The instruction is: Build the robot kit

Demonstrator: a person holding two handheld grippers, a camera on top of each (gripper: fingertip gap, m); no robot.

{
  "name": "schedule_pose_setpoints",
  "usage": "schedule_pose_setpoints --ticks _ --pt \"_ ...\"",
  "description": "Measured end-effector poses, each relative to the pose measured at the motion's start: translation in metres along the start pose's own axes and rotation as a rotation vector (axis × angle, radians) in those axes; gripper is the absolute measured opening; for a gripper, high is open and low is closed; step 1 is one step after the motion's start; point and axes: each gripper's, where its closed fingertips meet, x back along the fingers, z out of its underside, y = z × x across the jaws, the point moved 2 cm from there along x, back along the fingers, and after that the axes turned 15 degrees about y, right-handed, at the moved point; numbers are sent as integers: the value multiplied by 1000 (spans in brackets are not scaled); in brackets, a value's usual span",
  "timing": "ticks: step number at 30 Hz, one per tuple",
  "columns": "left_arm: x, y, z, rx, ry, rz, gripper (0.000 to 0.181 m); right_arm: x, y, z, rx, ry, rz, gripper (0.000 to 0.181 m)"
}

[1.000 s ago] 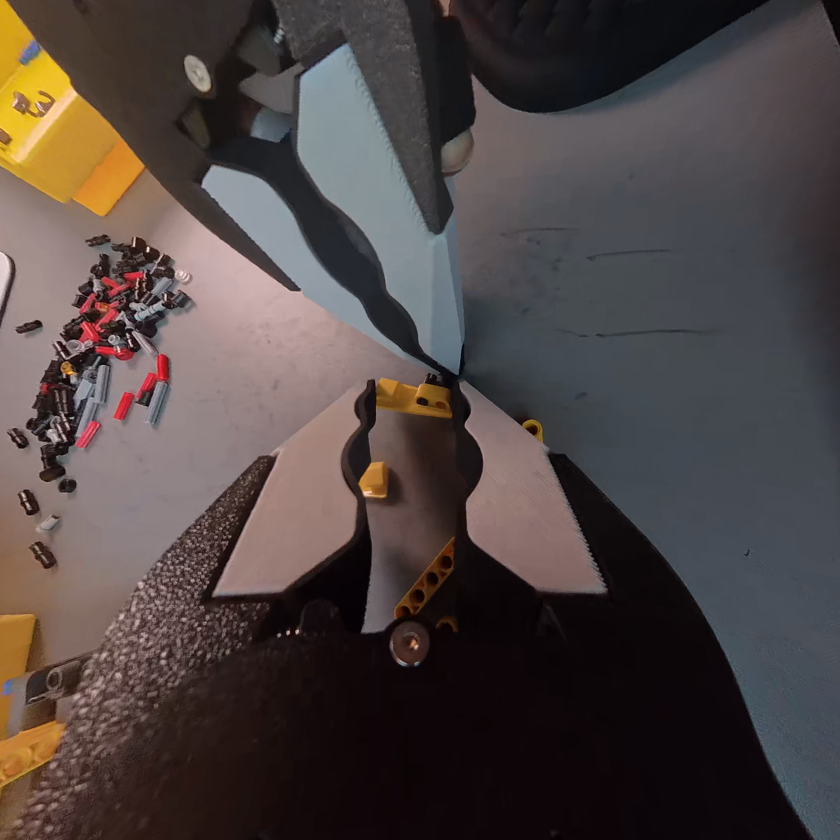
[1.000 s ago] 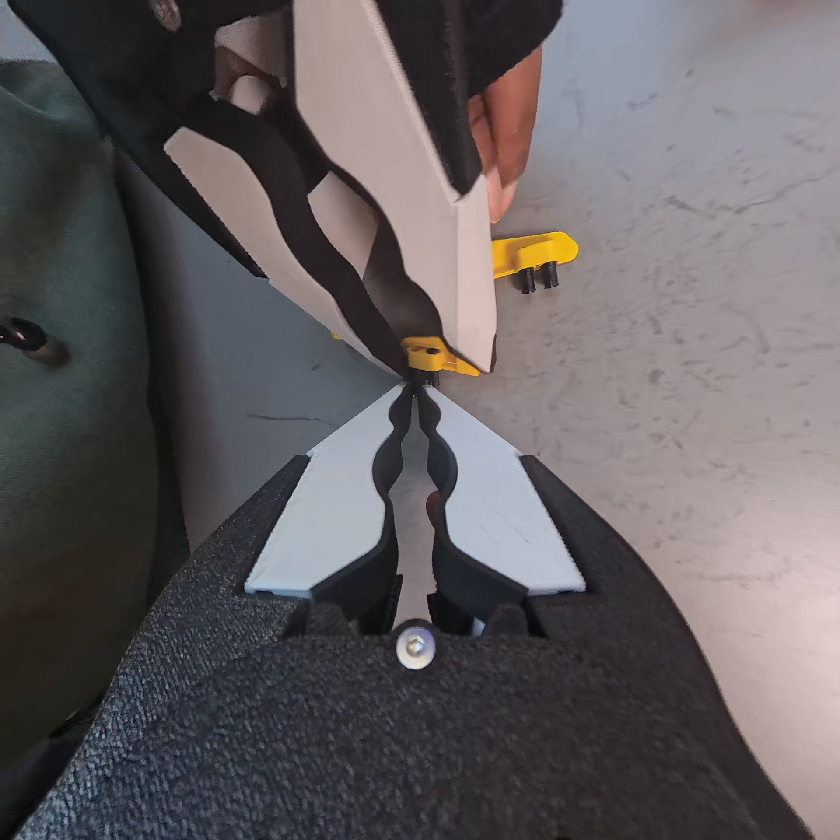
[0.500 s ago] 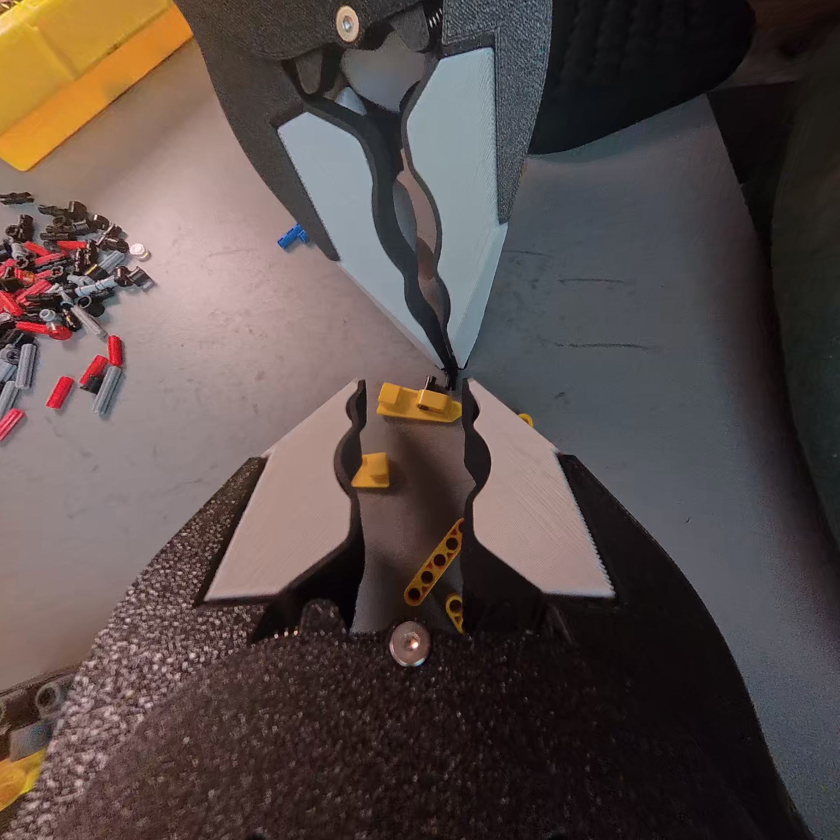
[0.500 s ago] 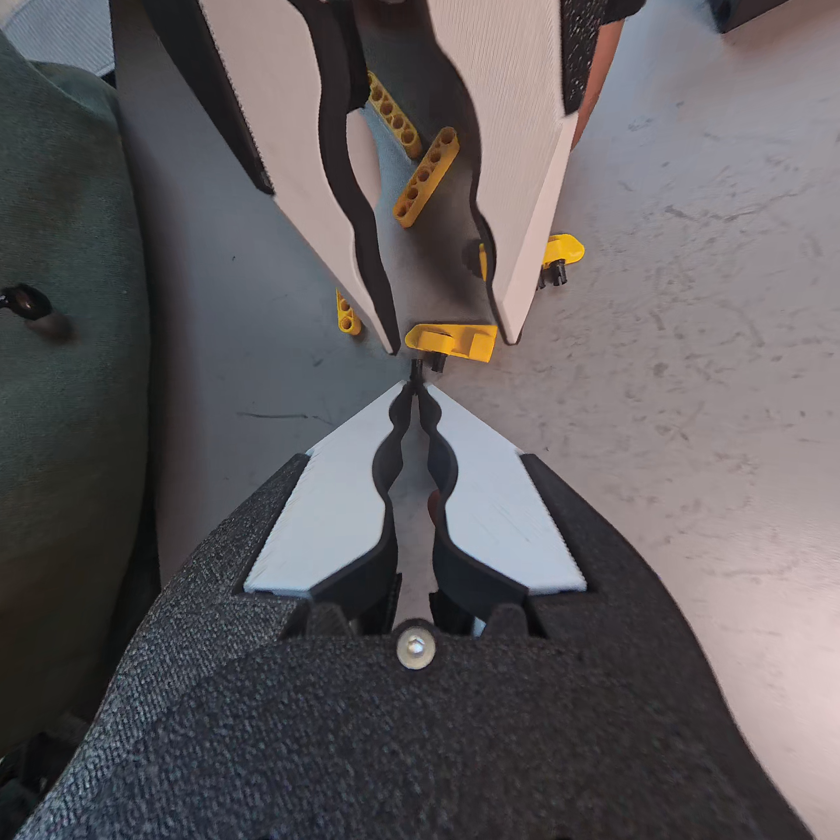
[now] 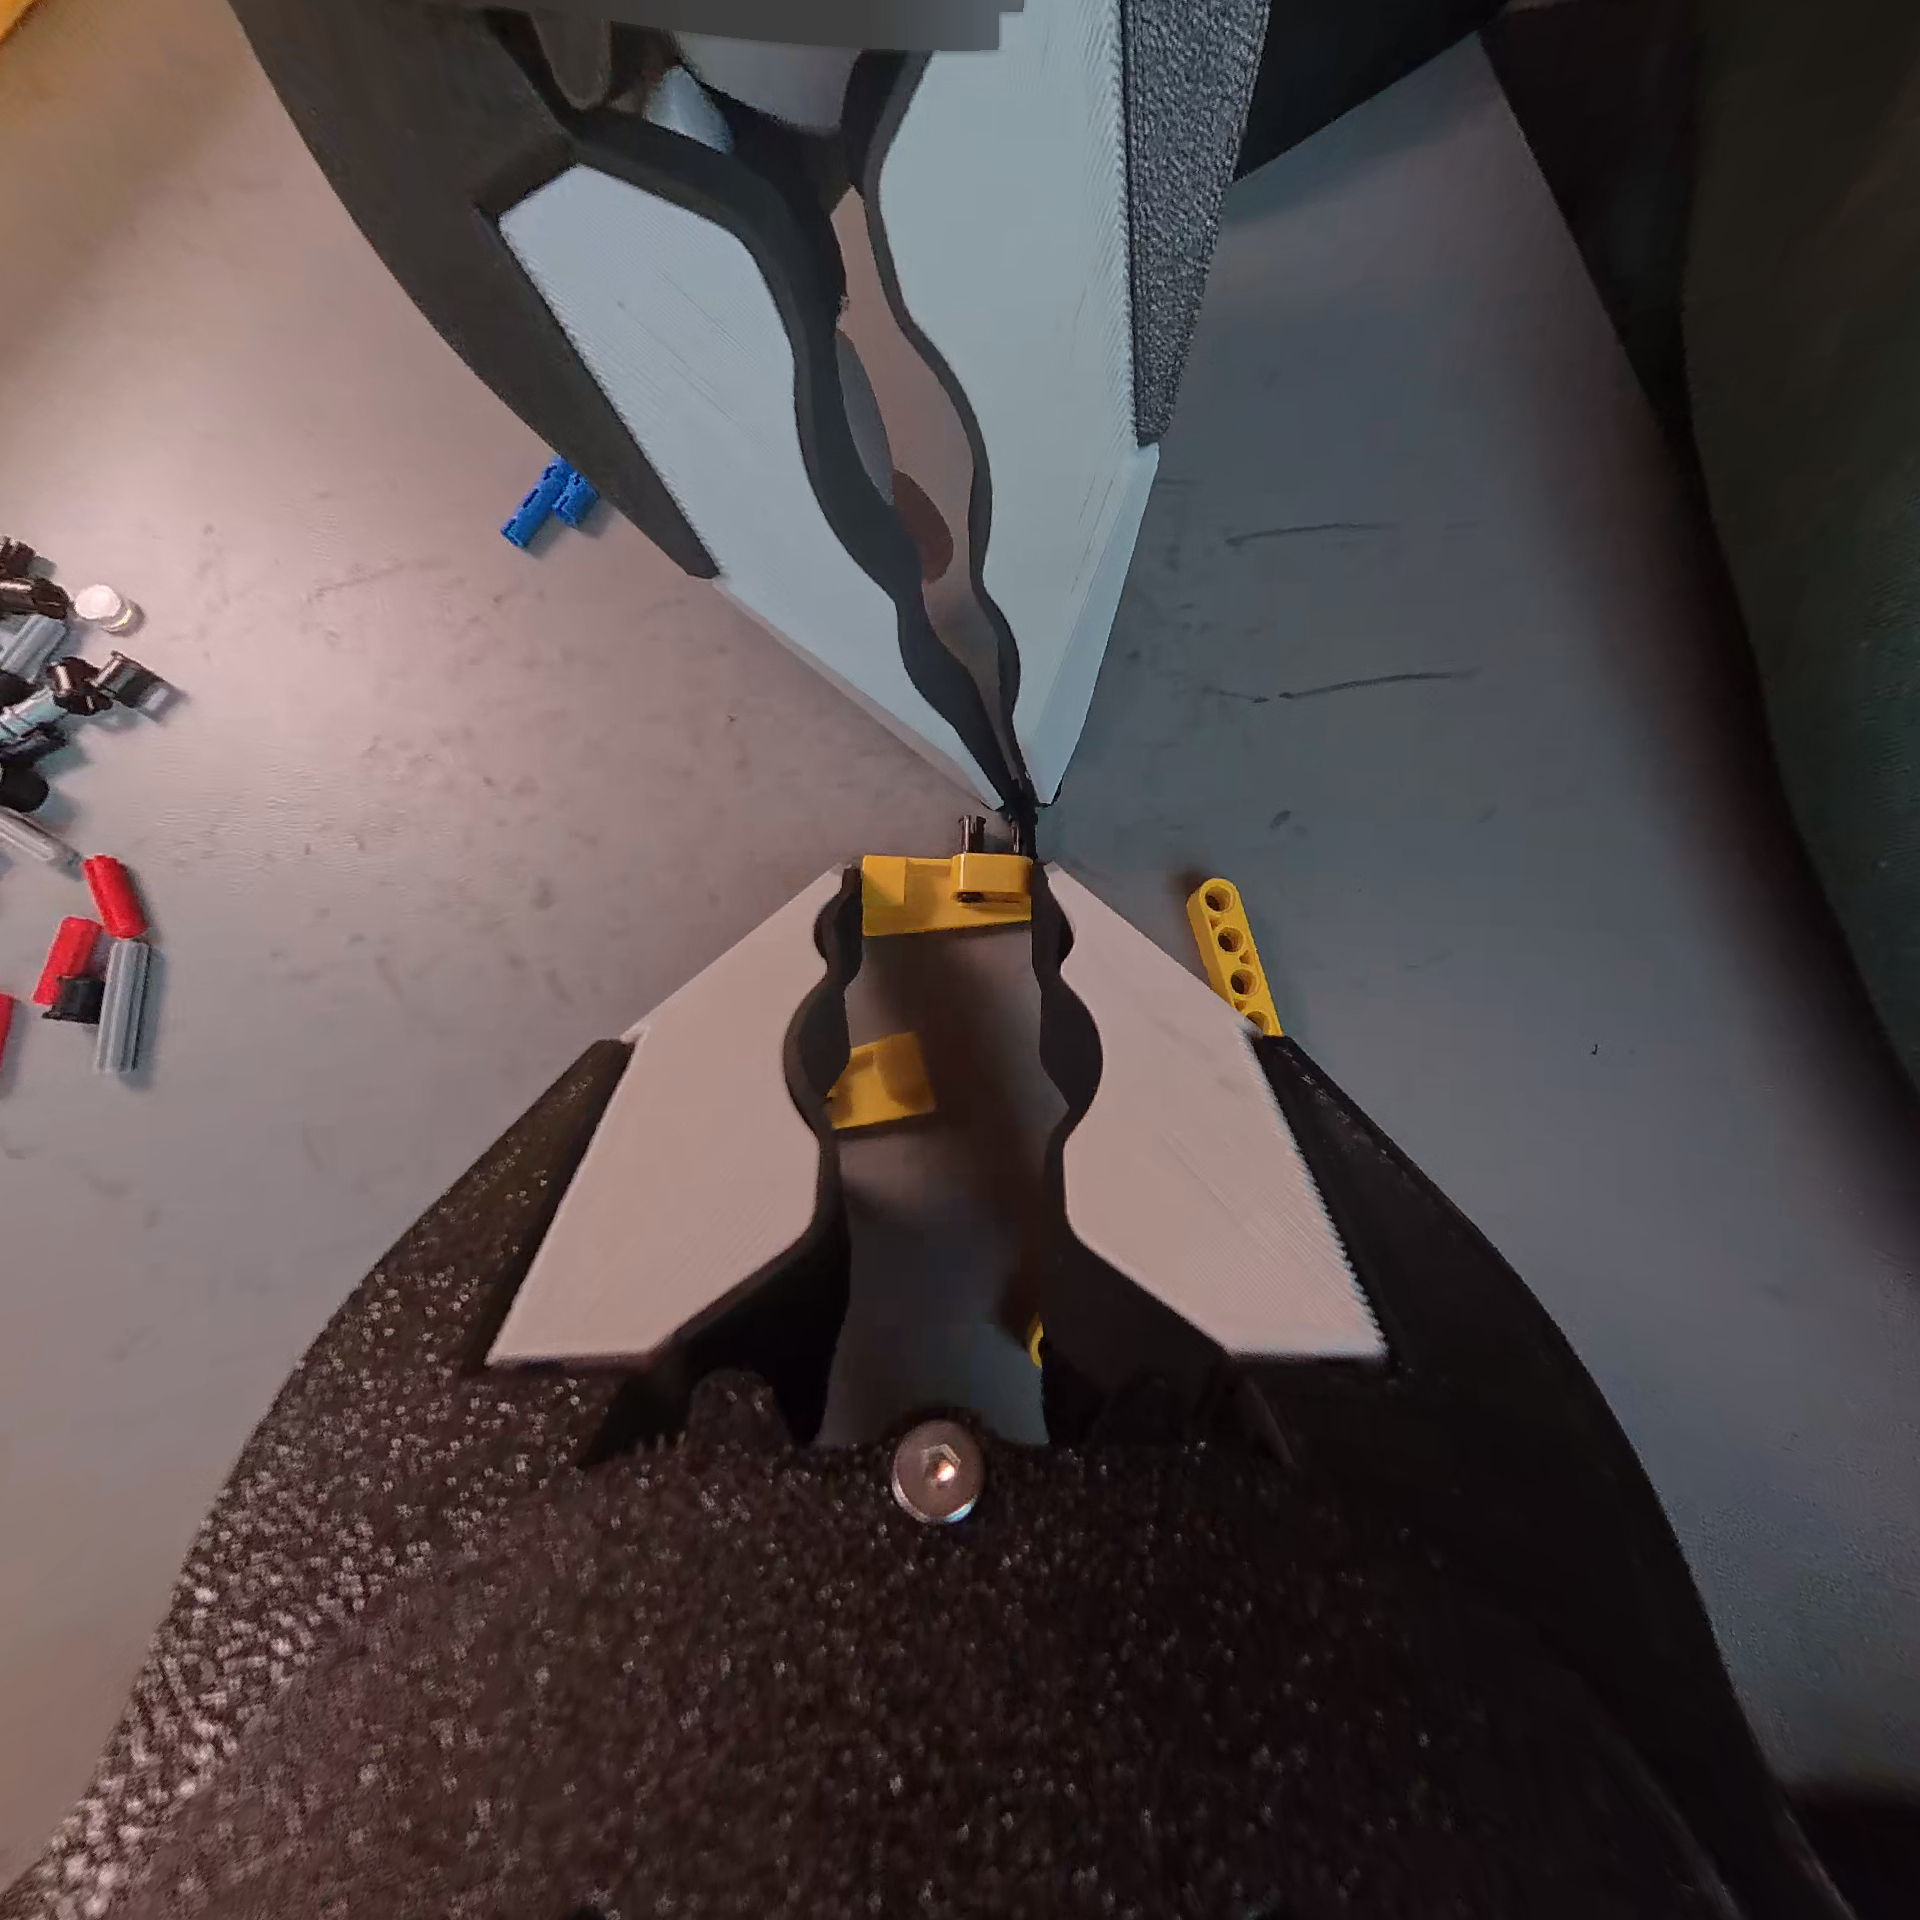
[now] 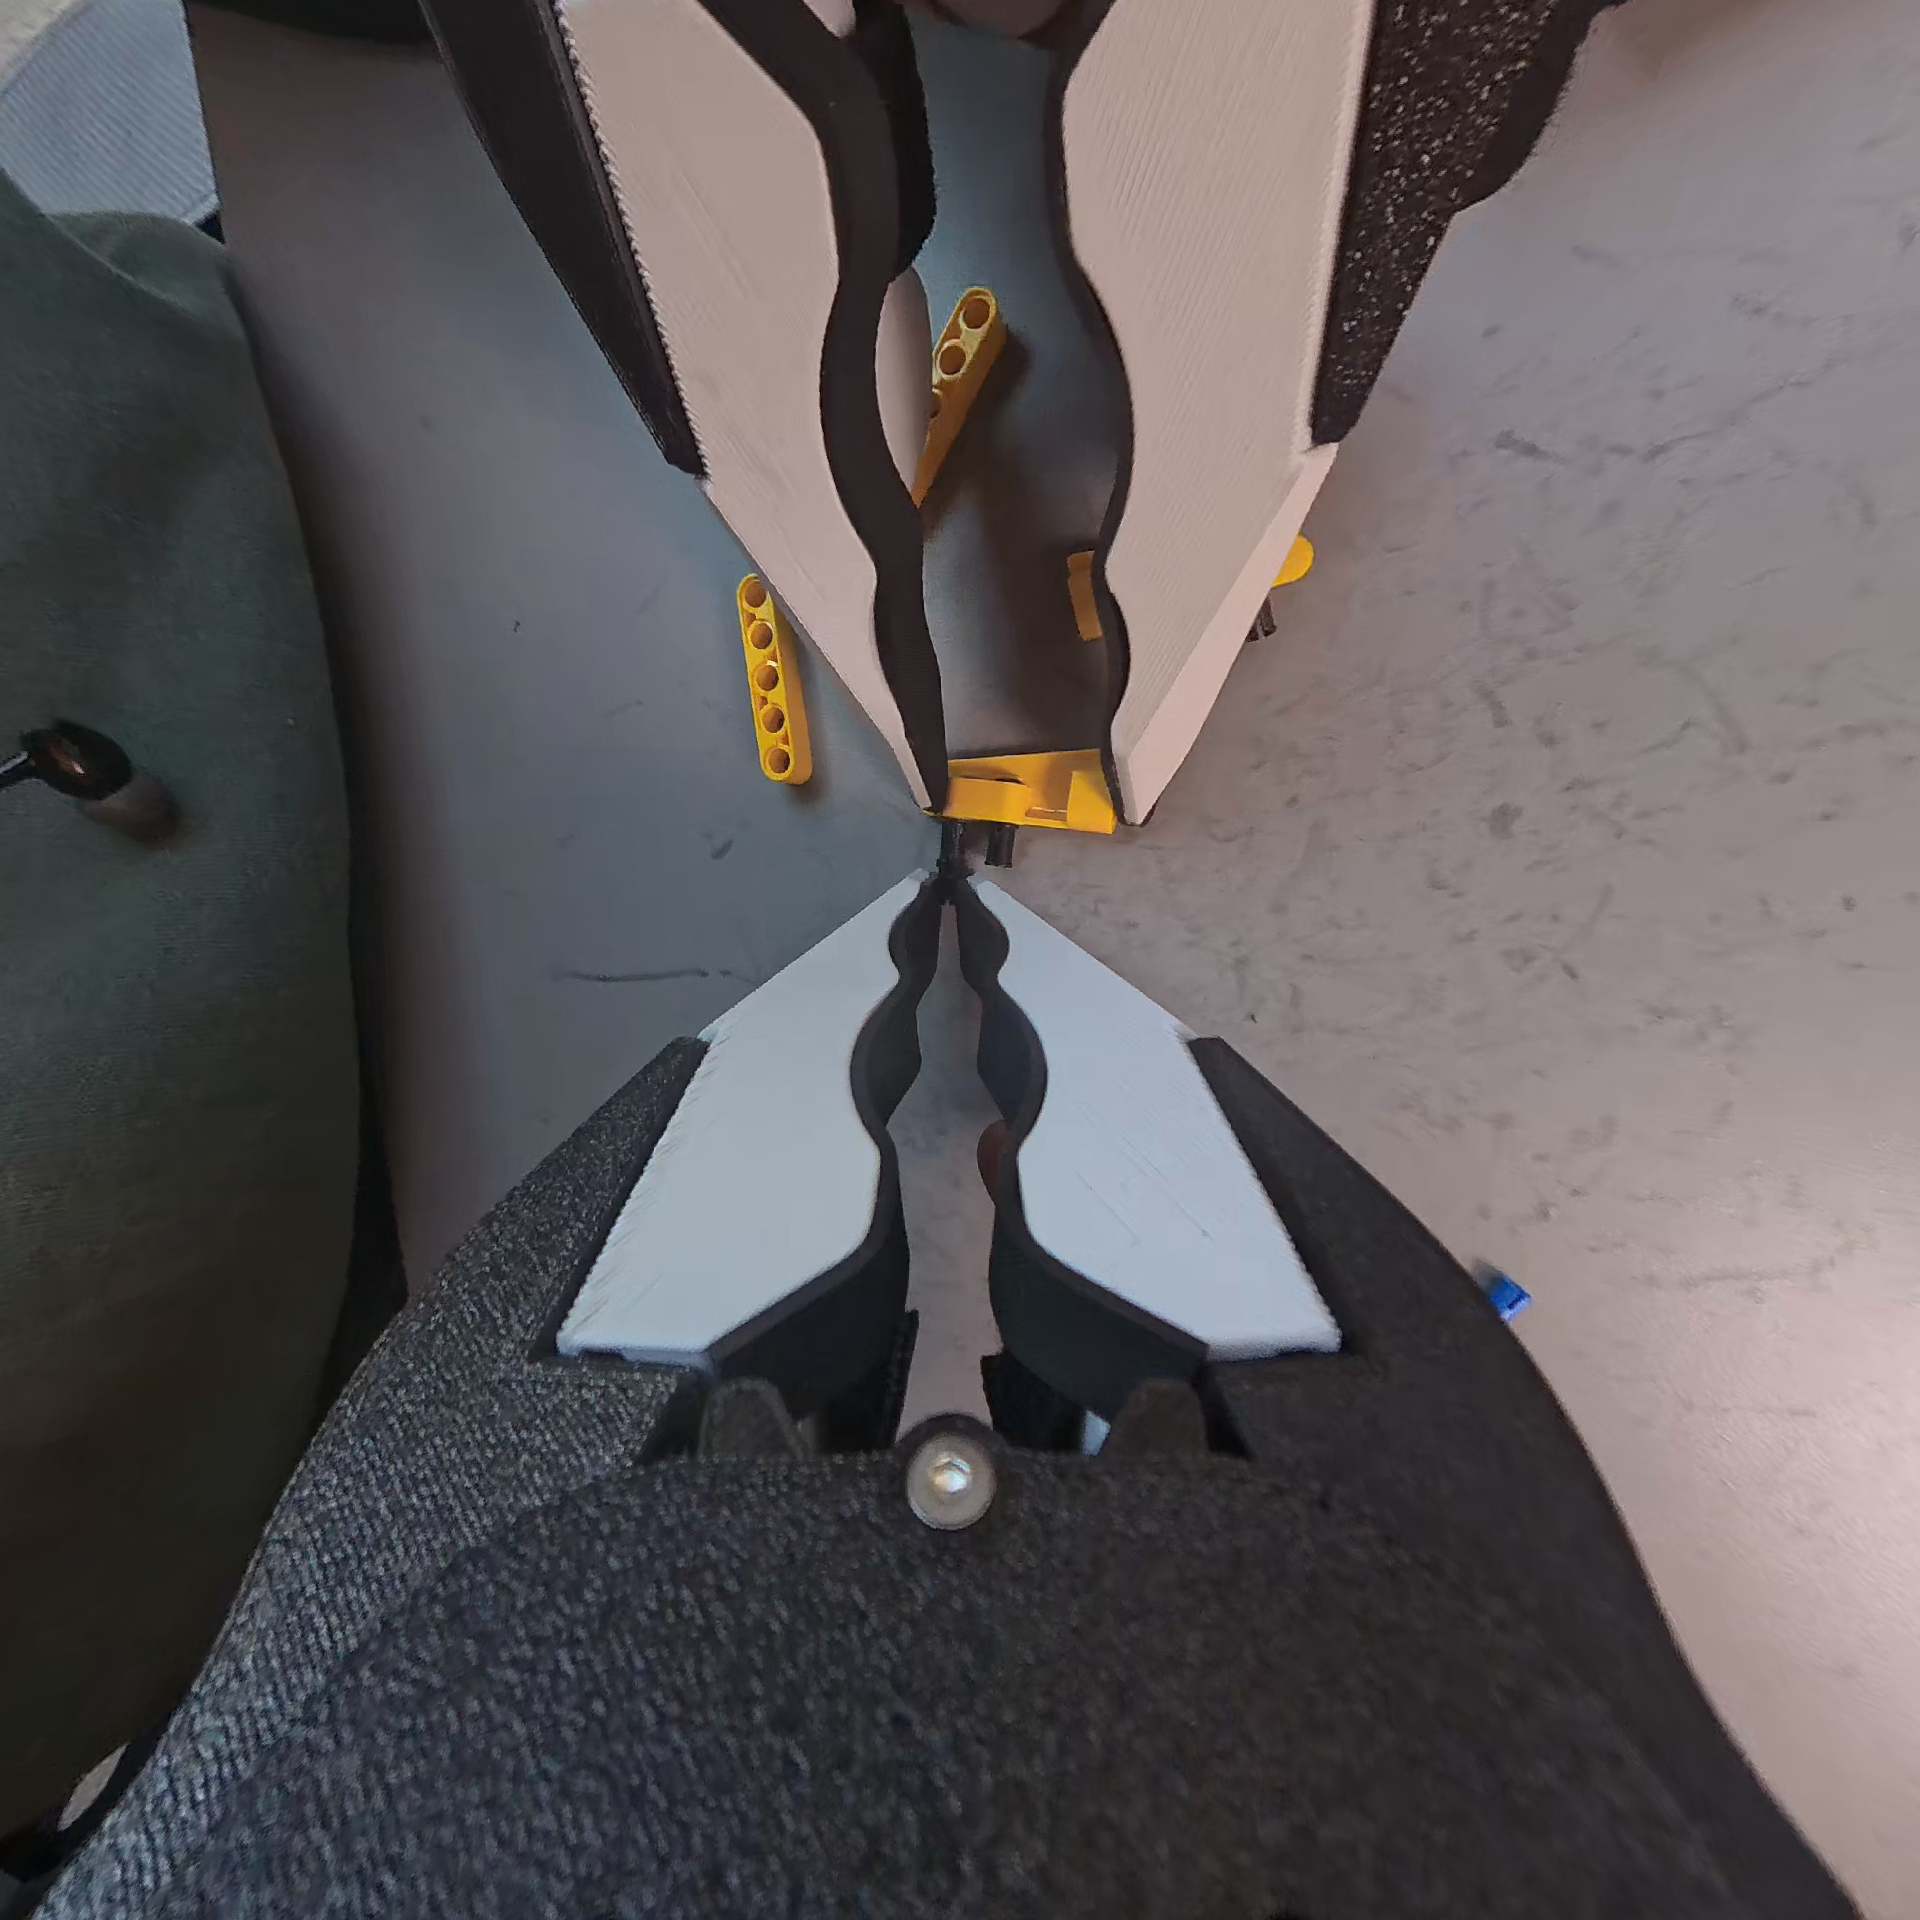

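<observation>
Holding a yellow block piece (image 5: pixel 940 899) between its fingertips, the left gripper (image 5: pixel 948 883) has its jaws part open, clamped on the piece's two ends above the grey desk (image 5: pixel 436 790). Two short black pegs (image 5: pixel 975 831) stick out of the piece's far side. The right gripper (image 5: pixel 1016 800) comes in from the far side, tips pinched together on one of those pegs. Beneath the left jaws lies a second yellow piece (image 5: pixel 883 1081). A yellow holed beam (image 5: pixel 1233 956) lies just right of the left gripper. A blue pin (image 5: pixel 549 506) rests further out, and a heap of red, grey and black pins (image 5: pixel 73 831) spreads along the desk's left edge.

Right wrist view: the right gripper (image 6: pixel 951 875) is closed to a sliver, nipping a black peg (image 6: pixel 951 840) at its very tips. The peg meets the yellow block piece (image 6: pixel 1023 792), held across the left gripper (image 6: pixel 1029 795). One yellow holed beam (image 6: pixel 774 681) lies left of that gripper; another (image 6: pixel 956 374) shows between its fingers. A dark green garment (image 6: pixel 135 831) borders the desk (image 6: pixel 1558 831) at the left edge.
</observation>
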Motion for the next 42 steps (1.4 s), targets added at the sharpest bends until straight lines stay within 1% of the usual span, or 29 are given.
schedule_pose_setpoints --ticks 8,12,15,18,21,26,28,32,33,34,35,36,37,39,40,42 --pt "0 -1 0 55 -17 -46 31 0 0 -1 -1 15 58 2" --pt "-1 -2 0 91 -23 -60 31 1 1 -1 50 7 158 1" --pt "-1 -2 -1 118 -29 -66 31 1 3 -1 68 -31 246 1" --pt "-1 -4 -1 124 -27 -78 31 1 3 0 -2 -90 284 1" --pt "-1 -4 -1 123 -24 -91 31 1 4 0 -32 -82 327 1" --pt "-1 -4 -1 125 -20 -105 31 1 3 -1 -60 -17 292 1" --pt "-1 -3 -1 132 -21 -109 31 2 3 -2 -56 -15 276 1" --pt "0 -4 0 139 -26 -103 31 4 5 -4 -43 -59 262 0" --pt "-2 -6 -2 139 -31 -96 31 10 7 -15 -52 -139 250 0" --pt "-4 -10 -6 135 -36 -86 31 14 9 -24 -63 -159 229 0" --pt "-6 -12 -9 117 -24 -94 31 16 6 -29 1 -117 305 0" --pt "-6 -12 -9 99 -8 -108 31 12 4 -27 87 -38 383 0" --pt "-6 -12 -9 99 -7 -107 31 8 6 -26 90 -13 368 0" --pt "-5 -13 -6 118 -22 -95 31 11 7 -22 38 -66 313 0" --pt "-5 -13 -5 115 -27 -100 31 19 5 -21 12 -122 304 0" --pt "-5 -13 -5 119 -28 -100 31 40 0 -18 -32 -230 336 0"
